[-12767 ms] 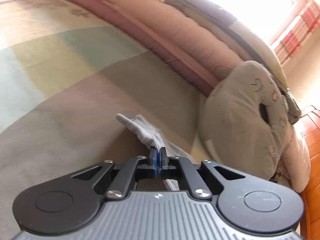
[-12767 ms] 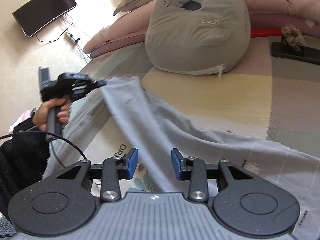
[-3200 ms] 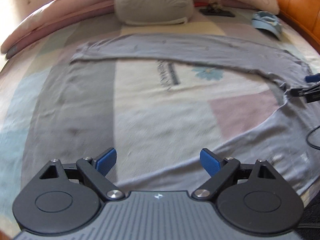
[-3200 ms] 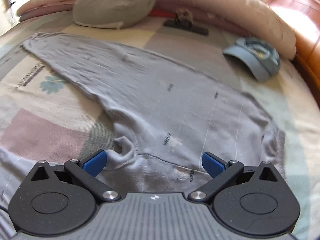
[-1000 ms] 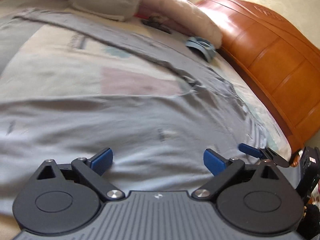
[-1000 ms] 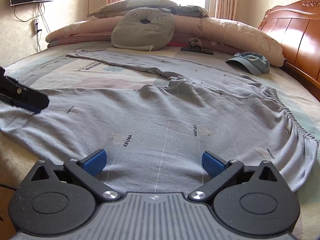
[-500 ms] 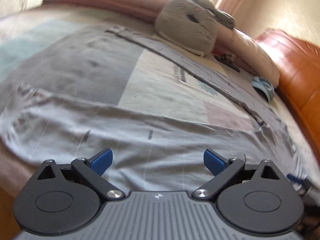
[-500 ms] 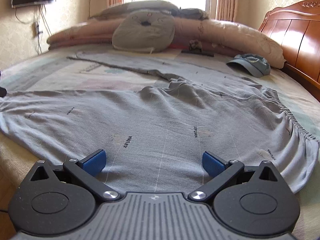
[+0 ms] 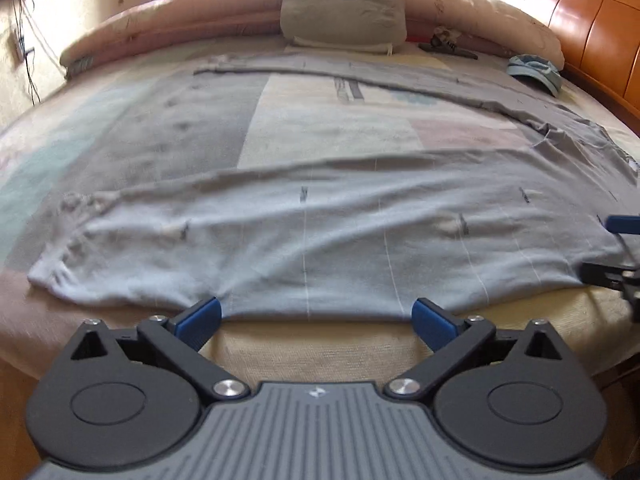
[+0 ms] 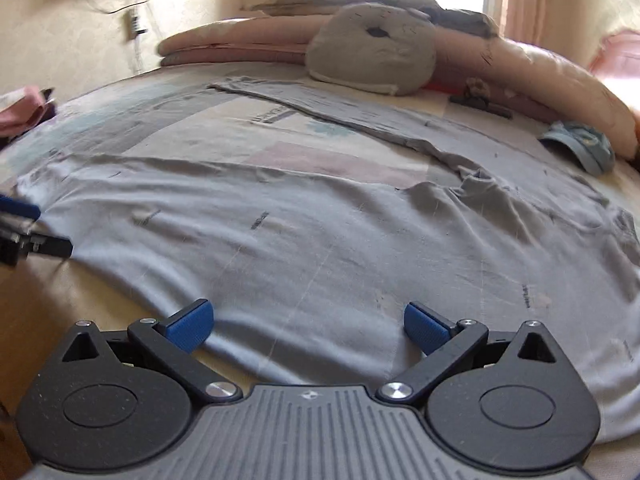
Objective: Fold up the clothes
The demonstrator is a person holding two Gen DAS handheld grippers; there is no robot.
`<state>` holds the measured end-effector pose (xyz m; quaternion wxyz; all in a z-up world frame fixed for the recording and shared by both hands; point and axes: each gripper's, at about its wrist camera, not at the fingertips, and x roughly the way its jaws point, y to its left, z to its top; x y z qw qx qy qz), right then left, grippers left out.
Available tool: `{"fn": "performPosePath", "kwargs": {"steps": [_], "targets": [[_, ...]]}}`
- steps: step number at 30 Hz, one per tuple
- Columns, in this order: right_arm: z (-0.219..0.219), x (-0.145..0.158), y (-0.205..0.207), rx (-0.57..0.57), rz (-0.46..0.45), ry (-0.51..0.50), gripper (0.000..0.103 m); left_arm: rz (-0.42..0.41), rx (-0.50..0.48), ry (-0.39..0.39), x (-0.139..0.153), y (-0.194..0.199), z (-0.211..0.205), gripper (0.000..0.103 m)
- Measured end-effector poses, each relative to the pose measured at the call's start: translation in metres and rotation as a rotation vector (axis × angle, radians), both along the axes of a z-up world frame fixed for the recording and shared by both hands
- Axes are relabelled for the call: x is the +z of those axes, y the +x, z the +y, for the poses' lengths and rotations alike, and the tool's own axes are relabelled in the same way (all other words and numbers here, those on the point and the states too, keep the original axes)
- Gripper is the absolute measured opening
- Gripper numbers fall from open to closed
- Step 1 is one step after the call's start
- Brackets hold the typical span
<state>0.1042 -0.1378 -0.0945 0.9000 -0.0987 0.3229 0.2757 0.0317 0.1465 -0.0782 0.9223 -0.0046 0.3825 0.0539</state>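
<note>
A pair of light grey trousers (image 9: pixel 340 232) lies spread across the bed, one leg along the near edge, the other leg (image 9: pixel 400 80) reaching toward the pillows. My left gripper (image 9: pixel 316 320) is open at the near hem of that leg, nothing between its fingers. In the right wrist view the same trousers (image 10: pixel 320 232) fill the middle, and my right gripper (image 10: pixel 306 326) hangs open just over the near edge of the cloth. Each gripper shows in the other's view: the right gripper (image 9: pixel 618 248) at the right edge, the left gripper (image 10: pixel 24 232) at the left edge.
A grey cat-face cushion (image 9: pixel 344 8) and pink bedding (image 9: pixel 180 28) line the far side. A blue cap (image 9: pixel 534 72) and a dark clip (image 9: pixel 448 46) lie at the back right. The wooden headboard (image 9: pixel 580 16) stands at the right. The mattress edge (image 9: pixel 320 352) runs under my fingers.
Both grippers have drawn back to the near bed edge and swung to face the pillows. Both stay open. The trousers lie as before.
</note>
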Motion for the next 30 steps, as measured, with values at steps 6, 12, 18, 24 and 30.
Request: {"fn": "performPosePath", "kwargs": {"steps": [6,12,18,24,30], "targets": [[-0.072,0.014,0.011,-0.221,-0.049,0.101,0.103,-0.078,-0.038,-0.014,0.006,0.028,-0.002,0.101],[-0.103,0.002,0.017,-0.366,-0.029,0.070,0.103,-0.062,0.014,-0.110,-0.016,0.016,0.008,0.101],[-0.129,-0.007,0.024,-0.489,-0.003,0.040,0.103,-0.105,0.034,-0.122,0.003,-0.005,0.024,0.101],[-0.126,-0.007,0.024,-0.502,-0.003,0.029,0.103,-0.090,0.118,-0.112,0.001,0.023,0.070,0.101],[-0.127,-0.006,0.024,-0.498,0.004,0.031,0.103,-0.078,0.127,-0.139,-0.011,-0.014,0.082,0.102]]}}
